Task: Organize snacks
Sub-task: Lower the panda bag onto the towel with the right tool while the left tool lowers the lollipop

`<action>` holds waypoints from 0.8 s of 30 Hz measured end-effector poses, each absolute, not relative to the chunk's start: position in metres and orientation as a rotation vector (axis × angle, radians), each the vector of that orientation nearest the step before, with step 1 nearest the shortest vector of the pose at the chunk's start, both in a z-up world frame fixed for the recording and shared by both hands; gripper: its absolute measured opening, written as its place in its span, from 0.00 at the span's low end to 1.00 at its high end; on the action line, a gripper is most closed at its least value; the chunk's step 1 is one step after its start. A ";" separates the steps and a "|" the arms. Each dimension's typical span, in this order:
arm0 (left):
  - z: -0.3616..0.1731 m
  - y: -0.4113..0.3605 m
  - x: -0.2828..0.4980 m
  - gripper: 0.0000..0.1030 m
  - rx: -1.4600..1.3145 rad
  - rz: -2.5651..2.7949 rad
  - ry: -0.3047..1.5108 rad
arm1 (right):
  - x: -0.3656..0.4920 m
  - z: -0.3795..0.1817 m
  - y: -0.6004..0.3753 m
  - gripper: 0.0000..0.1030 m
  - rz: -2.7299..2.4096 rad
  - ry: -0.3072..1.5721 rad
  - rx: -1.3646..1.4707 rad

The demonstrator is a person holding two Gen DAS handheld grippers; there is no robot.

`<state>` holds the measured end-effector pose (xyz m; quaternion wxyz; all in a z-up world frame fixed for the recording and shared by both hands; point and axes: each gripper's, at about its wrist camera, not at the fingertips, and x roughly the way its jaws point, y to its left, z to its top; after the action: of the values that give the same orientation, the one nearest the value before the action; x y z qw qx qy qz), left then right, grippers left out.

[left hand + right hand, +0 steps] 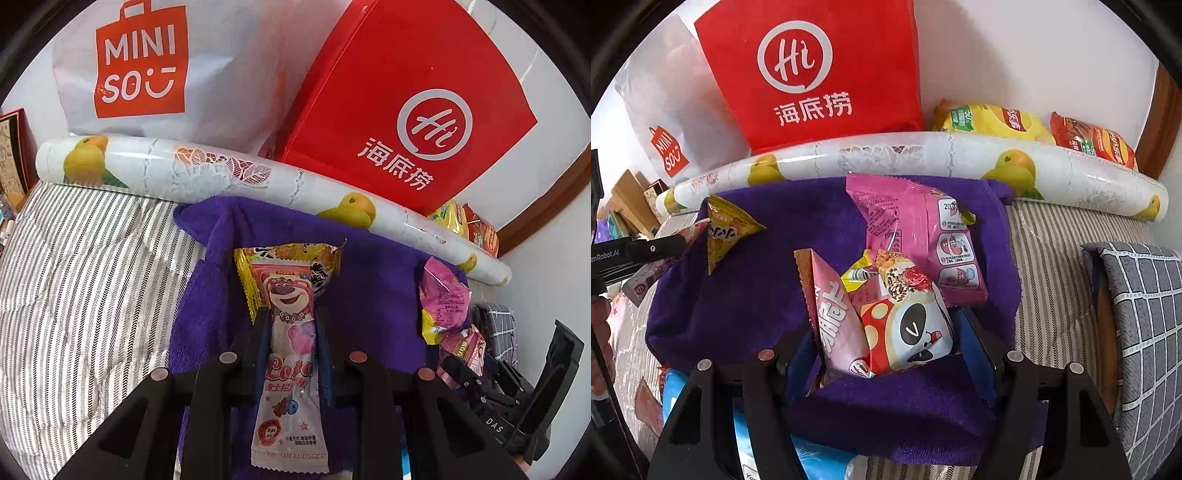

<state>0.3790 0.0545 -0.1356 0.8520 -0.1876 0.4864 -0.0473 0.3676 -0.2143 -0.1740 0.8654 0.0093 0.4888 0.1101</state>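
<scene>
- Striped bedding (85, 277) serves as the work surface, with a purple towel (746, 295) spread over it, seemingly to mark out a sorting area and give the packets a soft, non-slip bed.
- Behind the towel lies a rolled fruit-print sheet (229, 173), and against the wall lean a white MINISO bag (147, 62) and a red Haidilao bag (820, 74); they are probably where the snacks came from or will go.
- Two chip bags (1034, 127), yellow and orange, sit behind the roll, well apart from the small packets, likely grouped by size.
- Left claw (291, 332) is pinched narrow on the Lotso candy packet (290, 354), held by its long edges so it hangs flat above the towel; a yellow snack packet (288, 258) lies just beyond it.
- Right claw (886, 347) stands fairly wide around a heap on the towel: the pink upright packet (834, 325) and the mushroom-print packet (908, 332) sit between its fingers. Whether they are squeezed firmly I cannot tell.
- A larger pink packet (916, 236) rests behind that heap, touching it.
- My reading: small sweets are being gathered toward one side of the towel.
</scene>
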 end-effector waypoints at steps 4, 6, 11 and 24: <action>-0.137 0.054 0.379 0.22 -0.392 -0.099 1.017 | 0.369 -0.177 -0.214 0.69 0.230 1.031 0.017; -0.139 0.054 0.379 0.22 -0.392 -0.100 1.020 | 0.370 -0.179 -0.214 0.69 0.226 1.036 0.015; -0.144 0.054 0.379 0.22 -0.397 -0.098 1.030 | 0.371 -0.180 -0.214 0.69 0.225 1.059 0.012; -0.151 0.058 0.371 0.22 -0.373 -0.098 1.052 | 0.368 -0.172 -0.214 0.70 0.216 1.057 -0.002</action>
<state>0.3707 0.0580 -0.1509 0.8470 -0.1771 0.4990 -0.0462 0.3677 -0.2144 -0.1721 0.8581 -0.0010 0.5030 0.1029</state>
